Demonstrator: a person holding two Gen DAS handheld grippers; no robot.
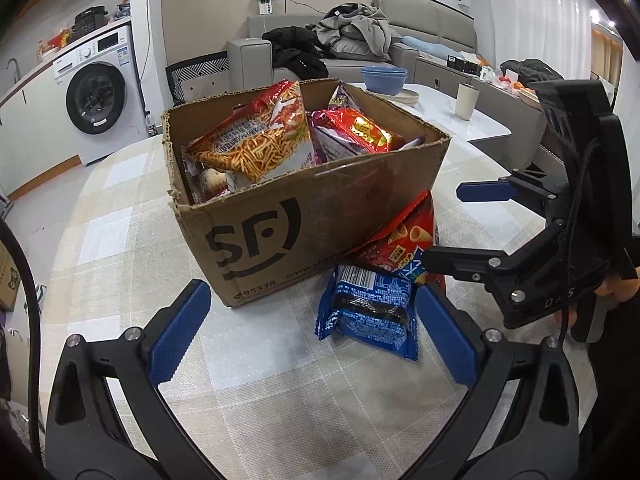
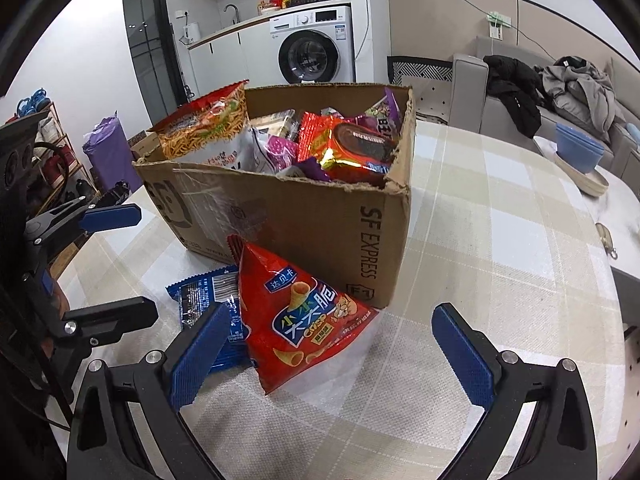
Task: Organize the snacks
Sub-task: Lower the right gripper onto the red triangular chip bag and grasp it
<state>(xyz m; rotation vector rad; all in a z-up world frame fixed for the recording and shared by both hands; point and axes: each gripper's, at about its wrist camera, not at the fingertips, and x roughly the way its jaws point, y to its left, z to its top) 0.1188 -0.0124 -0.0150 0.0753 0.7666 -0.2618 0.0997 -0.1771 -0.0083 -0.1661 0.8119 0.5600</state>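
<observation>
Brown cardboard box point(image 2: 320, 216): nearly full of snacks. Outside, near side: red triangular crisp bag point(image 2: 304, 320), blue biscuit packet point(image 1: 368, 304). Left gripper point(image 1: 316, 336), right gripper point(image 2: 332, 352): both spread, empty.

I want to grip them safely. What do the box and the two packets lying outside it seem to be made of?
Box: brown corrugated cardboard, matte, with torn, ragged rims. Red cone-snack bag: probably thin plastic film, glossy, puffed and creased. Blue packet: likely the same kind of film, shiny and crinkled, with serrated sealed ends.
</observation>
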